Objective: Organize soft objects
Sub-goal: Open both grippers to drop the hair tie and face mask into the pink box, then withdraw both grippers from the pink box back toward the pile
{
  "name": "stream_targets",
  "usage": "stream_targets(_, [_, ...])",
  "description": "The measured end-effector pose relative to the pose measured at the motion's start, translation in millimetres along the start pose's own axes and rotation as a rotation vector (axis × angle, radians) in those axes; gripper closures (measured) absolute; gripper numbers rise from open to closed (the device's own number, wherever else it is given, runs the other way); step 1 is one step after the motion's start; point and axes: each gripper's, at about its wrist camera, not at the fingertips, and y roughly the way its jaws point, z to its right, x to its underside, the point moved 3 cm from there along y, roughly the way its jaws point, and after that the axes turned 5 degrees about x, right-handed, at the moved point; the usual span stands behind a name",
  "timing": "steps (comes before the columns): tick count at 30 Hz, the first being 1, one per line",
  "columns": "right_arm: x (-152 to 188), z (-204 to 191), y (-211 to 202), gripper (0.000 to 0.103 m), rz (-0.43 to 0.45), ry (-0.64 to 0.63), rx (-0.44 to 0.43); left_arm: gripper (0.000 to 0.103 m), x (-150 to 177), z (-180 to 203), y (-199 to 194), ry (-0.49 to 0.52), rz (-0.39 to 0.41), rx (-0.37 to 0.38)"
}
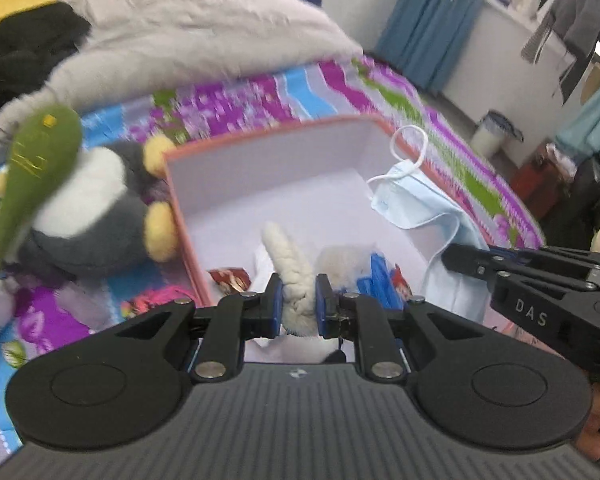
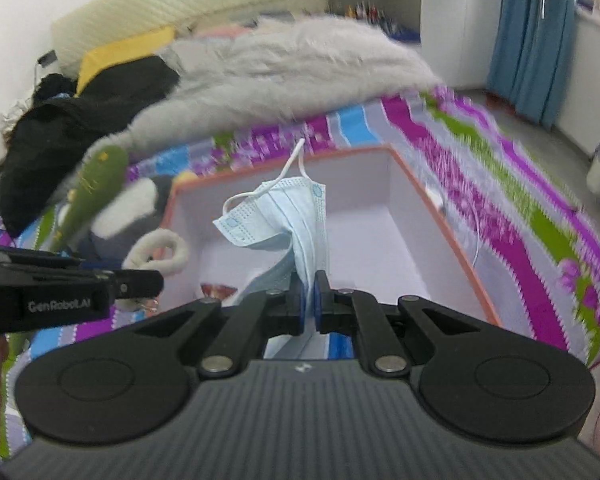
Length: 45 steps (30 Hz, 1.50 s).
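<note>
inside, the open box (image 2: 452,236) has a mostly bare white floor.

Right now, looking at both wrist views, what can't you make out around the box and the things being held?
- Left wrist view: the lower part of the white plush is hidden behind the left gripper, so what it is stays unclear.
- Left wrist view: small red and blue items in the box are half covered and too blurred to name.
- Right wrist view: the box's near wall is hidden behind the right gripper and the mask.
- Both views: the bedspread pattern is motion-blurred.
</note>
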Motion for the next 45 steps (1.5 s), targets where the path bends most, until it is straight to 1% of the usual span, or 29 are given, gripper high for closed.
stream_targets(2, [2, 9, 15, 0.094, -0.039, 0.015, 0.0, 0.084, -3, 3, 16, 0.02, -0.03, -0.021])
stream_targets(5, [7, 19, 36, 0.094, -0.088, 0.027, 0.024, 0.084, -7, 8, 36, 0.036, -0.081, -0.018])
stream_targets(8, [15, 27, 51, 0.094, -0.124, 0.037, 0.038, 0.084, -9, 10, 54, 0.046, -0.114, -0.031])
stream_targets(11, [19, 32, 60, 0.093, -0.144, 0.048, 0.027, 0.083, -7, 13, 59, 0.057, -0.132, -0.032])
stream_targets(18, [25, 33, 66, 0.093, -0.143, 0.026, 0.051, 0.083, -1, 8, 68, 0.055, -0.158, -0.041])
stream_targets(19, [26, 32, 66, 0.093, -0.141, 0.018, 0.055, 0.077, 0, 6, 68, 0.055, -0.162, -0.043])
stream_targets(22, [27, 31, 64, 0.089, -0.139, 0.018, 0.05, 0.066, 0, 4, 66, 0.047, -0.162, -0.028])
stream_targets(23, [27, 32, 63, 0.08, -0.137, 0.022, 0.059, 0.064, 0, 4, 64, 0.046, -0.161, -0.028])
stream_targets(24, [27, 32, 61, 0.071, -0.132, 0.022, 0.064, 0.063, -1, 4, 61, 0.048, -0.151, -0.034])
stream_targets(26, [25, 33, 57, 0.068, -0.117, 0.027, 0.066, 0.063, -3, 5, 55, 0.055, -0.137, -0.037])
stream_targets(29, [22, 34, 48, 0.068, -0.093, 0.035, 0.064, 0.063, -6, 7, 41, 0.069, -0.102, -0.038])
stream_targets(32, [19, 33, 33, 0.068, -0.055, 0.037, 0.058, 0.063, -8, 10, 19, 0.092, -0.046, -0.049])
stream_targets(36, [15, 31, 6, 0.068, 0.009, 0.065, 0.038, 0.063, -9, 11, -14, 0.11, 0.028, -0.044])
stream_targets(39, [16, 25, -15, 0.068, 0.062, 0.072, 0.029, 0.063, -5, 8, -42, 0.112, 0.088, -0.044])
stream_targets(45, [24, 6, -52, 0.068, 0.151, 0.061, 0.01, 0.063, 14, 3, -88, 0.127, 0.175, -0.053])
